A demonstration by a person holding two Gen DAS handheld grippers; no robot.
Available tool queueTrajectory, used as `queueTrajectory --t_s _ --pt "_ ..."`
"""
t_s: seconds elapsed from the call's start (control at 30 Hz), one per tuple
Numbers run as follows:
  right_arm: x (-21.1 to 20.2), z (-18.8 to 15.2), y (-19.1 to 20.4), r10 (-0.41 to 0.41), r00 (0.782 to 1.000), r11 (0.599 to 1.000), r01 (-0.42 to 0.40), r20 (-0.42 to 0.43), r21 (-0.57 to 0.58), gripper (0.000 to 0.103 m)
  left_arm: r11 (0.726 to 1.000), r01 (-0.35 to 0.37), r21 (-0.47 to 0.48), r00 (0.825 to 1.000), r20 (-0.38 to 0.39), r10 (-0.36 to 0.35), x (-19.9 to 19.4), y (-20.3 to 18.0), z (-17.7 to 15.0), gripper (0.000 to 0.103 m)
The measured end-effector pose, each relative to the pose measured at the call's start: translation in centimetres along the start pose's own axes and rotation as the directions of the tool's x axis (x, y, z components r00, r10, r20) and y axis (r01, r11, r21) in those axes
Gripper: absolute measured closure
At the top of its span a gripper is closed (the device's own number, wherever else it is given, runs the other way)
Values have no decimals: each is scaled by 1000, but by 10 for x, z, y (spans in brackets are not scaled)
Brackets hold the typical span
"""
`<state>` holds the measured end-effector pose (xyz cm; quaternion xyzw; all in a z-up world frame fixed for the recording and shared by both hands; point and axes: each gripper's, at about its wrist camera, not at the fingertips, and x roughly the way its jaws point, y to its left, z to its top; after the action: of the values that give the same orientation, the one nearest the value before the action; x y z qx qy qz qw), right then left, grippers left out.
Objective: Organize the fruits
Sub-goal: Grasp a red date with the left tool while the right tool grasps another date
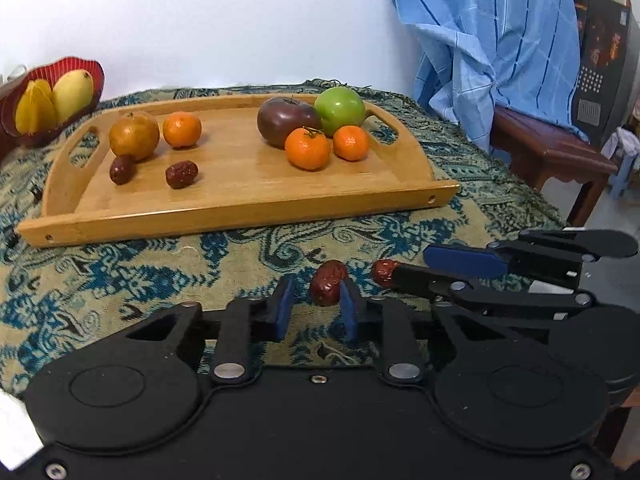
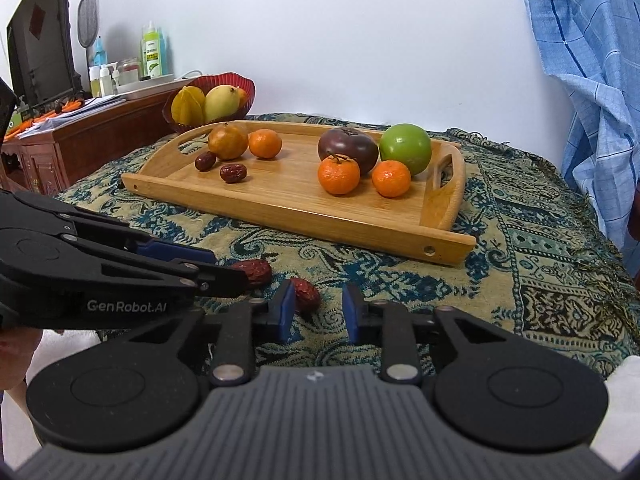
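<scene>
A wooden tray [image 1: 248,200] [image 2: 360,224] holds a brown round fruit [image 1: 134,135], three tangerines [image 1: 307,149], a dark tomato [image 1: 286,120], a green apple [image 1: 340,110] and two red dates [image 1: 182,174]. Two more dates lie on the patterned cloth in front of the tray. My left gripper [image 1: 316,308] is open, with one date [image 1: 328,282] just beyond its right fingertip. My right gripper [image 2: 320,308] is open, with the other date [image 2: 306,294] beside its left fingertip. Each gripper shows in the other's view, the right [image 1: 440,268] and the left [image 2: 224,268].
A red bowl [image 1: 86,70] [image 2: 240,84] with a mango and a starfruit stands behind the tray's left end. A blue cloth [image 1: 500,40] hangs over a wooden chair [image 1: 560,156] at the right. A wooden cabinet [image 2: 80,136] with bottles stands at the left.
</scene>
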<state>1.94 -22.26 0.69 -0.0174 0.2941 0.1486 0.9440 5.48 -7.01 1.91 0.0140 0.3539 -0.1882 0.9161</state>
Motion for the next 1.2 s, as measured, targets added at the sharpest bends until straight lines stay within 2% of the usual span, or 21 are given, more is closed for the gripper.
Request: queueTrajectory --t_s 0.37,0.57,1.2 --pt "5 4 -2 0 1000 1000 0 2 19 71 1000 5 -11 1000 -3 -5 8 1 9 82" --pt "10 6 -4 -2 1000 1000 2 0 25 72 999 10 -49 999 -44 -12 20 6 12 82" --pt "12 4 -4 12 1000 999 -11 -20 33 73 999 -35 -6 999 -29 35 24 -2 10 85"
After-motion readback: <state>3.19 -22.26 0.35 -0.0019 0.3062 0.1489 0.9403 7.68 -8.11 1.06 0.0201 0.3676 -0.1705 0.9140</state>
